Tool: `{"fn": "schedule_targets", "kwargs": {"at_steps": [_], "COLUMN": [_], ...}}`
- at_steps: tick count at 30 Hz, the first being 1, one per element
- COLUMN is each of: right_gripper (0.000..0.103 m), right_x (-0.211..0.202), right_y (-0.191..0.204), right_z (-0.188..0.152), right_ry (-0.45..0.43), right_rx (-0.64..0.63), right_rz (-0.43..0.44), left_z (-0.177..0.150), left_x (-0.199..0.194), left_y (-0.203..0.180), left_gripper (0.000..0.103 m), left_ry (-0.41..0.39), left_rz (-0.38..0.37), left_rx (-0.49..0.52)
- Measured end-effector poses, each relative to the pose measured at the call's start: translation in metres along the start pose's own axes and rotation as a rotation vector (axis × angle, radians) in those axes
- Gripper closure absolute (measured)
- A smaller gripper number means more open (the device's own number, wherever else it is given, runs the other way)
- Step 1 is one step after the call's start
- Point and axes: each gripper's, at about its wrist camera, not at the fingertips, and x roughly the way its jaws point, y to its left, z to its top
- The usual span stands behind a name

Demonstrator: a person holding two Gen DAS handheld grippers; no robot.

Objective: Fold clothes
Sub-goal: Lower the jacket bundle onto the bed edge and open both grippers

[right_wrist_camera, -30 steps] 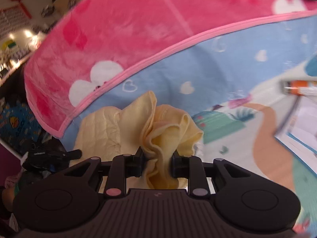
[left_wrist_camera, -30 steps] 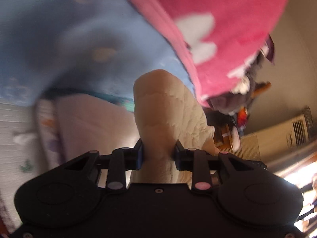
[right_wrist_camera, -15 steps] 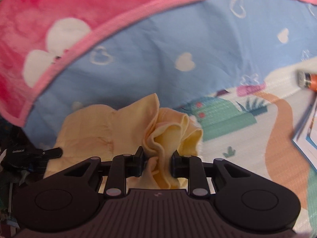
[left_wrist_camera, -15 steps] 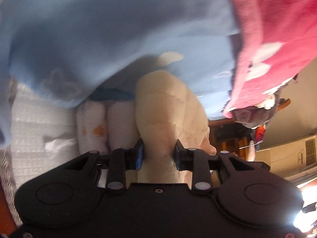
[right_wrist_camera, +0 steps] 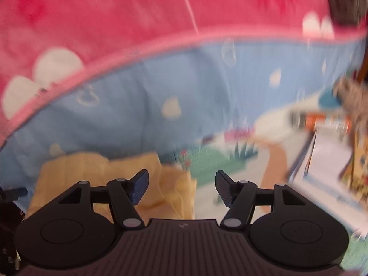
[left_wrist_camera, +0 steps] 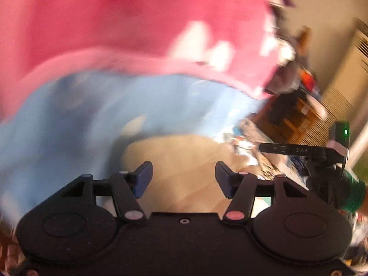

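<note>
Opening now, both the left tongs [left_wrist_camera: 184, 179] and right tongs [right_wrist_camera: 181, 187] have let go of the yellow garment [right_wrist_camera: 96, 172] they pinched a second ago; it lies just beyond their tips, touching neither pad. Past it spread the blue sheet [right_wrist_camera: 138, 96] and the pink blanket [right_wrist_camera: 115, 18], whose edge crosses well ahead.

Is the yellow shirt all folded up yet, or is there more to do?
Not finished, as far as I can tell. Done: the yellow garment lies bunched on the blue sheet beside the pink blanket. In hand: nothing; the left gripper and right gripper are opening, their pads off the cloth. Left: it looks rumpled, so it probably needs smoothing or another fold.
</note>
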Motion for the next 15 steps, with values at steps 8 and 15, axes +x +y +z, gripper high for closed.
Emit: {"fn": "schedule_targets", "kwargs": {"at_steps": [8, 15], "right_gripper": [0.029, 0.023], "right_x": [0.029, 0.059], "right_y": [0.053, 0.047], "right_z": [-0.026, -0.037], "right_ry": [0.122, 0.190], "right_rx": [-0.106, -0.022], "right_rz": [0.089, 0.060], "left_z": [-0.045, -0.040], "left_x": [0.059, 0.063], "left_y": [-0.021, -0.015], "left_gripper": [0.036, 0.035], "left_ry": [0.146, 0.155], "left_rz": [0.032, 0.030], "left_rx": [0.484, 0.462]}}
